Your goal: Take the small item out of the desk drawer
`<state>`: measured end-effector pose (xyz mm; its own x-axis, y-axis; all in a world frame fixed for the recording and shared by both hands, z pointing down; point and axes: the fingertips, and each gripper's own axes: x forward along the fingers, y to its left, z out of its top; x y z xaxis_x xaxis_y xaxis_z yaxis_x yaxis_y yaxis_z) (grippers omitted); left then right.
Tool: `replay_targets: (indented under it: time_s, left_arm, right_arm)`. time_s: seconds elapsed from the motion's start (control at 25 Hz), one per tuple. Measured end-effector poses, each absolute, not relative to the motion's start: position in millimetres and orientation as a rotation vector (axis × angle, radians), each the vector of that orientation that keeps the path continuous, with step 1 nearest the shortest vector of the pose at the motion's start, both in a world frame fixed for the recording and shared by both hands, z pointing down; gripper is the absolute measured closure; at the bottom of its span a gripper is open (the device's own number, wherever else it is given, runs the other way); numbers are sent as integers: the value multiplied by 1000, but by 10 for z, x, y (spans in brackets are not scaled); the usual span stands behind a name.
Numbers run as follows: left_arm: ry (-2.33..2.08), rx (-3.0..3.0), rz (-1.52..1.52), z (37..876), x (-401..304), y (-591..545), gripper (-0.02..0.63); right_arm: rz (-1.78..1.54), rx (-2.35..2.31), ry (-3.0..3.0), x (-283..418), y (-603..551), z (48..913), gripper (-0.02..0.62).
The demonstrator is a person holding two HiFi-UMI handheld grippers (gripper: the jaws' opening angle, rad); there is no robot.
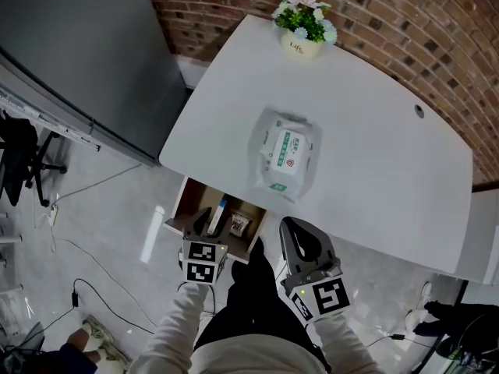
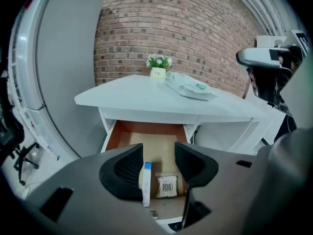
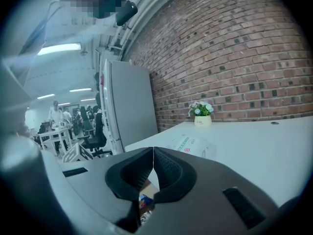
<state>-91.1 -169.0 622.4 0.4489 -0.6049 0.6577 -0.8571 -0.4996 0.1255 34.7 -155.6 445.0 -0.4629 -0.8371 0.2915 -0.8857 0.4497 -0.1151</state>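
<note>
The desk drawer [image 1: 189,206] [image 2: 128,133] stands pulled out under the white desk [image 1: 374,139]. In it lie a slim blue-and-white box [image 2: 146,182] [image 1: 222,209] and a small barcode packet [image 2: 167,185] [image 1: 239,224]. My left gripper [image 1: 208,223] [image 2: 159,155] hangs over the drawer's front, open, with both items showing in the gap below its jaws and nothing touched. My right gripper [image 1: 295,229] [image 3: 153,154] is shut and empty, held at the desk's front edge to the right of the drawer.
A pack of wet wipes [image 1: 286,156] [image 3: 188,144] lies mid-desk and a small flower pot [image 1: 302,23] [image 3: 202,116] stands at the far edge by the brick wall. A grey cabinet [image 1: 86,45] stands left of the desk. Cables run over the floor [image 1: 93,232].
</note>
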Motion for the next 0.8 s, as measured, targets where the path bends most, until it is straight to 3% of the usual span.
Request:
replay_targets:
  time_s: [0.8]
  left_arm:
    - [-1093, 2047, 1019, 7397, -940, -1766, 396]
  right_arm:
    - [452, 1513, -2468, 420, -1784, 4724, 568]
